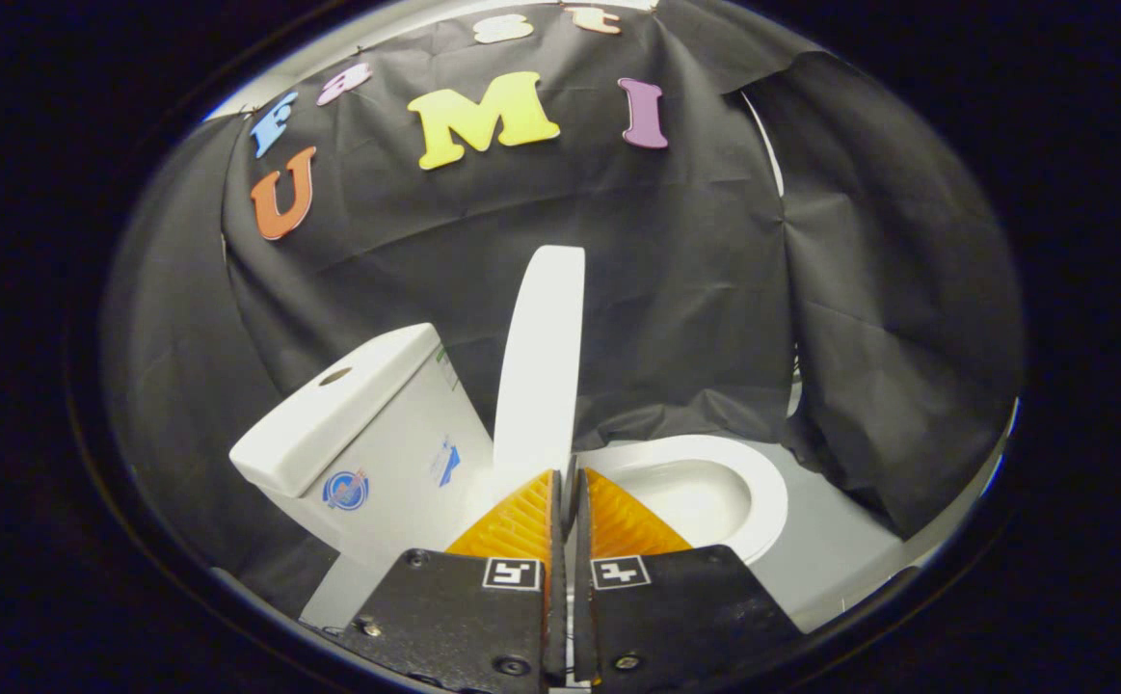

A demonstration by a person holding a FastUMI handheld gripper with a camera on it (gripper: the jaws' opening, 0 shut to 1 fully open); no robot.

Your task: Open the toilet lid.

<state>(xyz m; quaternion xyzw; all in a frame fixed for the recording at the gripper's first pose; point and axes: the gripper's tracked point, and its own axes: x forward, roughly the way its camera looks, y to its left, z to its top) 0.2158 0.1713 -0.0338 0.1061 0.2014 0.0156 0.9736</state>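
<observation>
One toilet (483, 472) stands ahead of my gripper (565, 479) on a pale floor (840, 559), against the black cloth wall (695, 289) of the booth. Its lid (541, 357) is raised to near upright, seen almost edge-on, rising straight up from just beyond the fingertips. The cistern (348, 434) sits beside the lid on one side, and the open seat and bowl (714, 482) lie on the other. I report the jaws drawn nearly together, with a thin slit between them. The lower edge of the lid appears to sit at that slit, but I cannot tell whether both fingers press on it or merely stand in front of it. In my judgement the lifting step is mostly done: the lid is clear of the seat and stands roughly vertical, though a visible gap separates it from the cistern, so it is not yet resting back. The next move, as I assess it, calls for carrying the lid the short remaining way past vertical until it leans against the cistern, then parting the jaws and drawing back. The risk I note is a release made too early, which could let the lid fall forward onto the seat.
</observation>
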